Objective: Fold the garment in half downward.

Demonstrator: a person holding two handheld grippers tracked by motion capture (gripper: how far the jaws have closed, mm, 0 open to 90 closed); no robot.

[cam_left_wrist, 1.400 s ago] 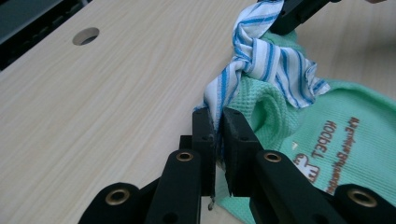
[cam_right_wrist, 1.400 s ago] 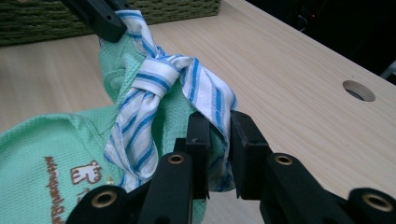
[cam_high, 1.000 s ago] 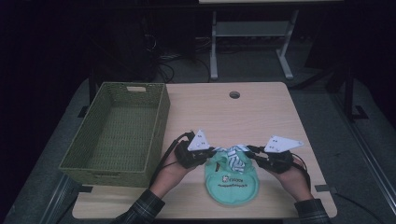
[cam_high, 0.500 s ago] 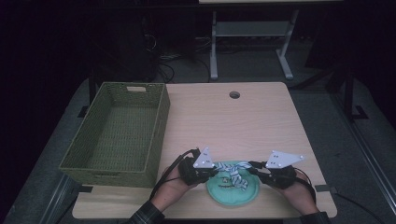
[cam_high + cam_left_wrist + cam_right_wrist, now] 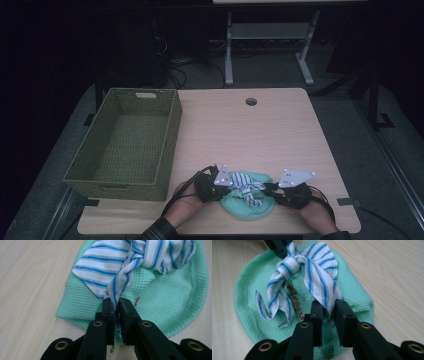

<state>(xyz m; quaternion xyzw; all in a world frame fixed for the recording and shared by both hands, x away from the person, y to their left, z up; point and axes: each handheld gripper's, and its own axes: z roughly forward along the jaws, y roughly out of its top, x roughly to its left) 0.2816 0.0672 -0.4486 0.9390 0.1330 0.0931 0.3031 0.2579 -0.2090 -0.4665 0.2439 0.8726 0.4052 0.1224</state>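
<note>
Lower centre of high view: striped cloth knotted atop green waffle cloth, right of basket. Left gripper and right gripper each clamped on 1 striped tail. Light, limp fabric; likely slips, so grip hemmed corners.

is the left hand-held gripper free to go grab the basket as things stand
Probably not yet. The left hand-held gripper is shut on the striped cloth, knotted over the green cloth. The table between it and the basket looks bare, so once it lets go, the way seems open.
</note>
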